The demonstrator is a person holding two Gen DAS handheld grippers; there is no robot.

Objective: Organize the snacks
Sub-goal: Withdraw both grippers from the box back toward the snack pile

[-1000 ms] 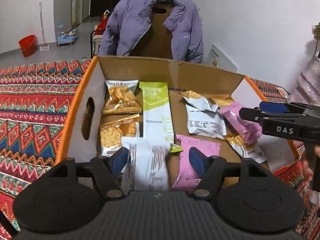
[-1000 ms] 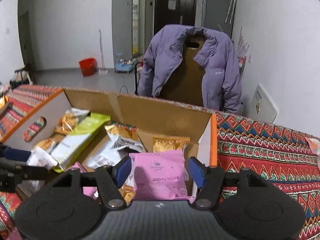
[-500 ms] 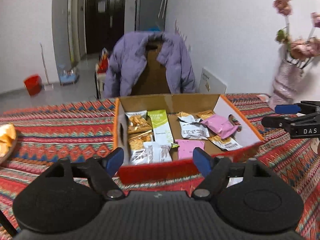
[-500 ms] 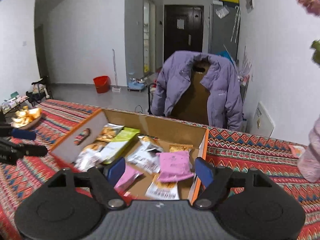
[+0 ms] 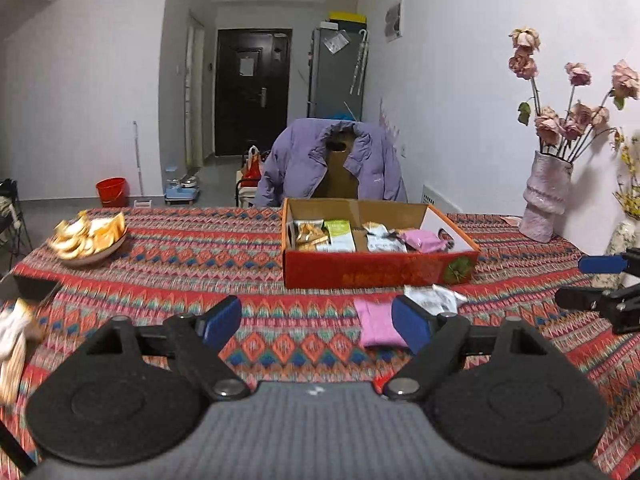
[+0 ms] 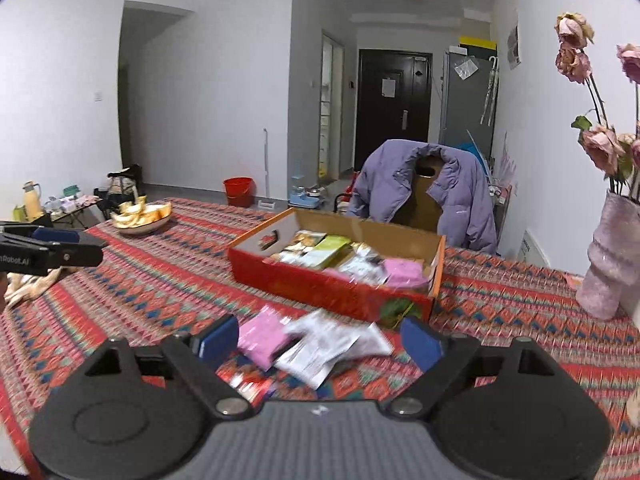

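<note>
A shallow cardboard box (image 5: pixel 380 274) with a red front wall sits mid-table and holds several snack packets: pink, white, green and golden. On the cloth in front of it lie a pink packet (image 5: pixel 378 322) and a white packet (image 5: pixel 434 298). The right wrist view shows the box (image 6: pixel 336 284), the pink packet (image 6: pixel 262 334) and the white packet (image 6: pixel 328 344) blurred. My left gripper (image 5: pixel 316 324) hangs back from the box, its jaws opening with nothing gripped. My right gripper (image 6: pixel 320 340) hovers above the loose packets, its jaws also opening and holding nothing.
A bowl of golden pieces (image 5: pixel 88 236) stands at the far left of the patterned tablecloth. A pink vase with dried roses (image 5: pixel 546 196) stands at the right by the wall. A chair draped with a purple jacket (image 5: pixel 332 164) is behind the box. Another packet (image 5: pixel 16 344) lies at the left edge.
Both grippers have pulled back from over the box, and their jaws have widened. The box now sits farther off, and the two loose packets in front of it have come into view.
</note>
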